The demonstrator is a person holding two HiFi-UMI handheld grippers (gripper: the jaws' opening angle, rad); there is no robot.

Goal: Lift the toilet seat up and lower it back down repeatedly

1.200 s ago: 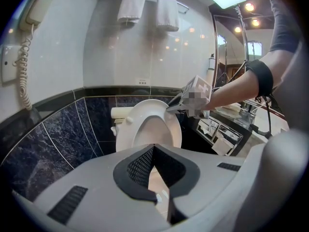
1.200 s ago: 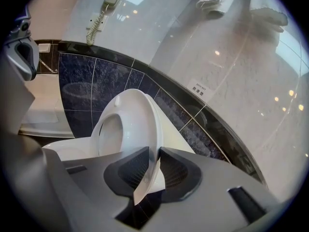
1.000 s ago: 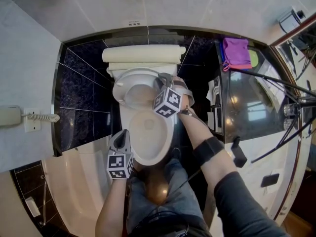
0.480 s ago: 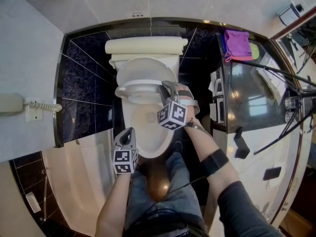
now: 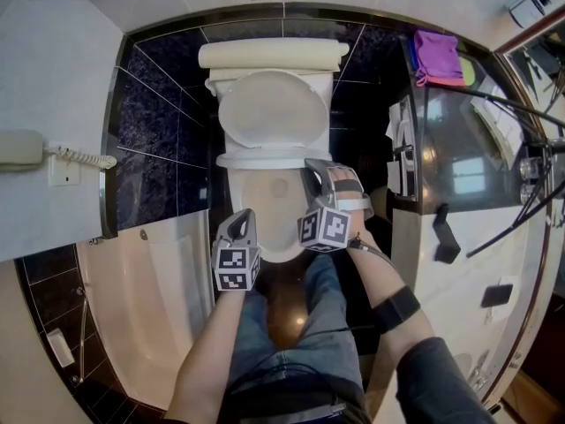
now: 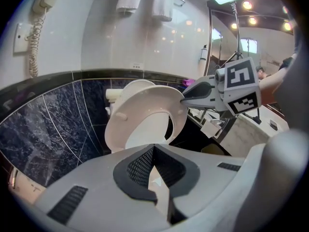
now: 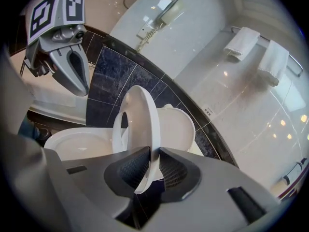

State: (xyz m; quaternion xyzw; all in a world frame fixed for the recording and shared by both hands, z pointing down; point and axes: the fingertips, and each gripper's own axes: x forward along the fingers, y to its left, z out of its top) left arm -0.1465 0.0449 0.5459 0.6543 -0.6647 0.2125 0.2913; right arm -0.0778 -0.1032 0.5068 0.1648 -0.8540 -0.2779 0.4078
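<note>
White toilet seat (image 7: 144,124), rim hidden inside the gripping right tool (image 7: 148,170); left tool (image 6: 154,175) closed, empty.

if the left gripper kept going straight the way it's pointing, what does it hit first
Most likely the underside of the raised toilet seat, which stands tilted straight ahead of the left gripper and its closed jaws. Depth is hard to judge from this view, so take that as a best reading.
</note>
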